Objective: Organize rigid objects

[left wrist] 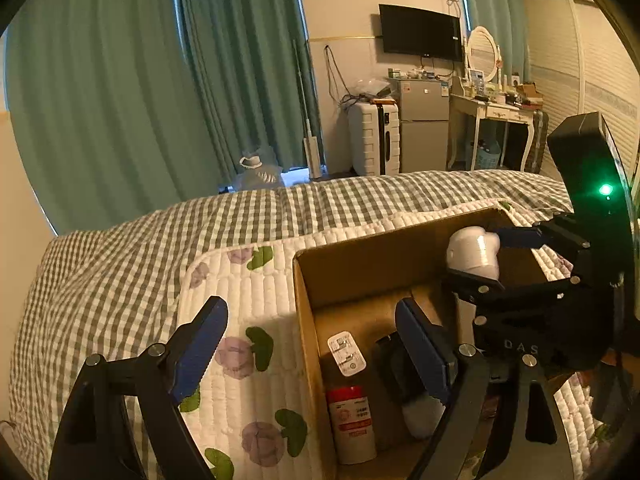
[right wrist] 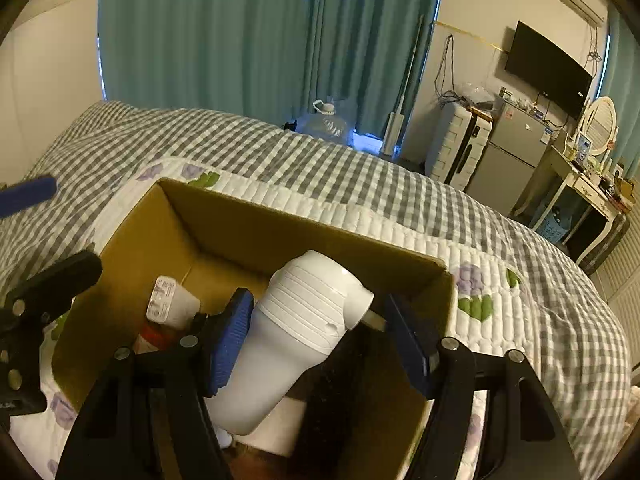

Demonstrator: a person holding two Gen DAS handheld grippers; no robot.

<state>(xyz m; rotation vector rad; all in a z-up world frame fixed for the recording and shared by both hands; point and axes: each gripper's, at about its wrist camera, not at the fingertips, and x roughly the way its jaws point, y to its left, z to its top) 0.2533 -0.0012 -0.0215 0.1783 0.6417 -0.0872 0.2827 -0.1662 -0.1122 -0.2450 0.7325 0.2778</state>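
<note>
While the right gripper hangs over the cardboard box on the floral quilt, a white plastic bottle lies tilted between its spread fingers, touching only the nine o'clock pad. At the box's nine o'clock wall, the left gripper gapes wide, holding nothing, straddling that wall above a red-labelled can.

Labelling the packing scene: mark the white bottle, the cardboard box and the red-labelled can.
white bottle point(right wrist: 304, 312), right wrist view, ribbed upper body.
cardboard box point(right wrist: 256, 232), right wrist view, inner far wall.
red-labelled can point(left wrist: 352, 420), left wrist view, label.
</note>
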